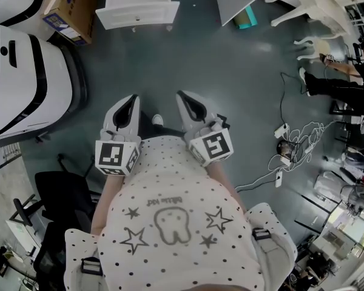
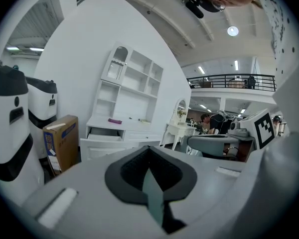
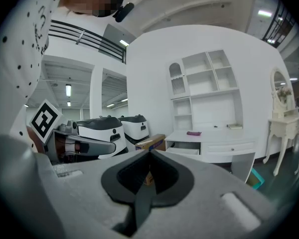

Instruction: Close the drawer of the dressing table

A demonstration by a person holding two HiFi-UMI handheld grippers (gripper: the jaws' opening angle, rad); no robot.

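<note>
The white dressing table stands against the wall with shelves above it, some way ahead of me. Its left drawer is pulled out, and it also shows as the open drawer and the open drawer in the gripper views. I hold both grippers side by side above the floor, well short of the drawer. The left gripper is shut with nothing in it, its jaws meeting in the left gripper. My right gripper is also shut and empty, the pads of the right gripper touching.
A cardboard box sits left of the drawer beside large white-and-black machines. A black office chair is at my left. Cables trail on the floor at right, near a seated person and a curved-leg white table.
</note>
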